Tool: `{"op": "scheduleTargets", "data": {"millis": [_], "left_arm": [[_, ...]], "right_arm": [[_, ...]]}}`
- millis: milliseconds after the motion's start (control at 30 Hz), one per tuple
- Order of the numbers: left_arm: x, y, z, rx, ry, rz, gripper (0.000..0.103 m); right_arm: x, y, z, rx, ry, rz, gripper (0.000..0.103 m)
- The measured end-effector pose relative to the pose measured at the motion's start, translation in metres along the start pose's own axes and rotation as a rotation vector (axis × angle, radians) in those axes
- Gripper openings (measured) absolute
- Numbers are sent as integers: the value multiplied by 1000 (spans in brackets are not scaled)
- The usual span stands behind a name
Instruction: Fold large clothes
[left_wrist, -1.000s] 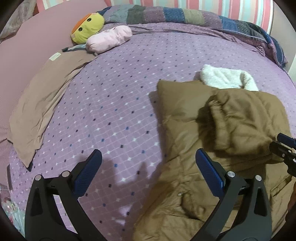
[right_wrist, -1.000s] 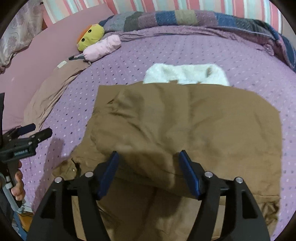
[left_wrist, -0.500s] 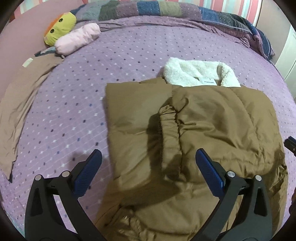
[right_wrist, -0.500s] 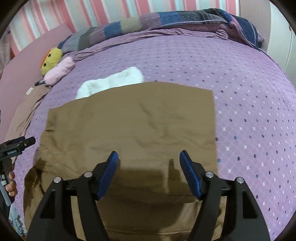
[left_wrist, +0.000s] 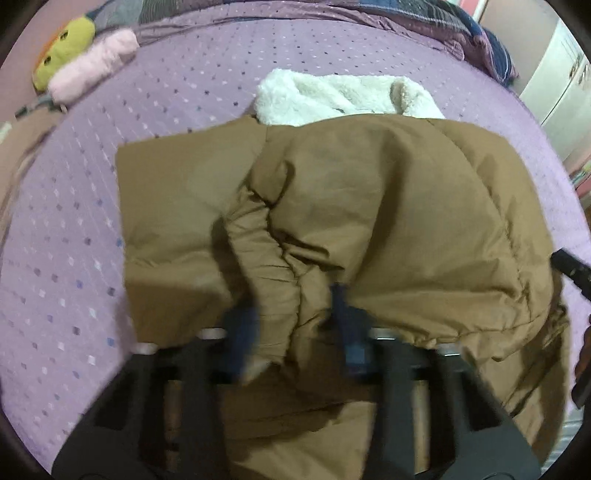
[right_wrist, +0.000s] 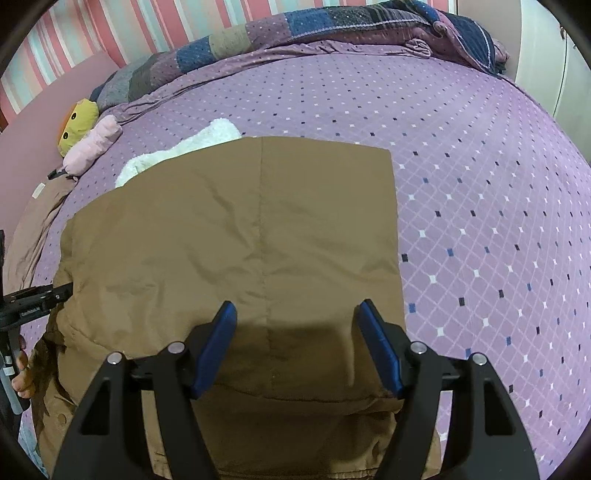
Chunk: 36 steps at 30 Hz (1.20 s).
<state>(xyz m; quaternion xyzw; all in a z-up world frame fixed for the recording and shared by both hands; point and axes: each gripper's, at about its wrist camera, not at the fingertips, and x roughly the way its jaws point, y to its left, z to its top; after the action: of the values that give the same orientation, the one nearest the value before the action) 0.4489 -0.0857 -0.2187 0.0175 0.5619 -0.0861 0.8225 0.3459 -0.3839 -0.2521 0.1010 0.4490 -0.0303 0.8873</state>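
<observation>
A large brown padded coat (left_wrist: 388, 206) with a white fleece collar (left_wrist: 343, 96) lies on the purple dotted bed, its body folded over. My left gripper (left_wrist: 291, 325) has its blue pads closed in around a bunched fold of the coat, a sleeve cuff between them; the view is blurred. In the right wrist view the coat (right_wrist: 240, 229) lies flat and smooth. My right gripper (right_wrist: 295, 347) is open just above the coat's near fold, holding nothing. The left gripper shows at the left edge of the right wrist view (right_wrist: 33, 299).
A yellow plush toy (right_wrist: 79, 123) and a pink plush (right_wrist: 92, 146) lie at the bed's far left. A tan cloth (right_wrist: 33, 229) lies along the left side. A patchwork quilt (right_wrist: 295, 26) is bunched at the head. A white wardrobe (left_wrist: 561, 81) stands at right.
My left gripper moved forward onto the coat and its pads closed from wide open onto the bunched sleeve fold. My right gripper stayed open and swung slightly right over the coat.
</observation>
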Motion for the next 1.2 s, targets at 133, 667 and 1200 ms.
{"op": "scheduleTargets", "data": {"millis": [133, 667, 1200], "left_arm": [[-24, 5, 3, -11, -48, 30, 9], [-17, 93, -37, -179, 2, 168, 0], [-91, 66, 10, -167, -214, 104, 91]], "right_arm": [[-5, 6, 0, -1, -25, -9, 69], [18, 47, -20, -107, -69, -105, 69], [-16, 62, 0, -77, -193, -67, 87]]}}
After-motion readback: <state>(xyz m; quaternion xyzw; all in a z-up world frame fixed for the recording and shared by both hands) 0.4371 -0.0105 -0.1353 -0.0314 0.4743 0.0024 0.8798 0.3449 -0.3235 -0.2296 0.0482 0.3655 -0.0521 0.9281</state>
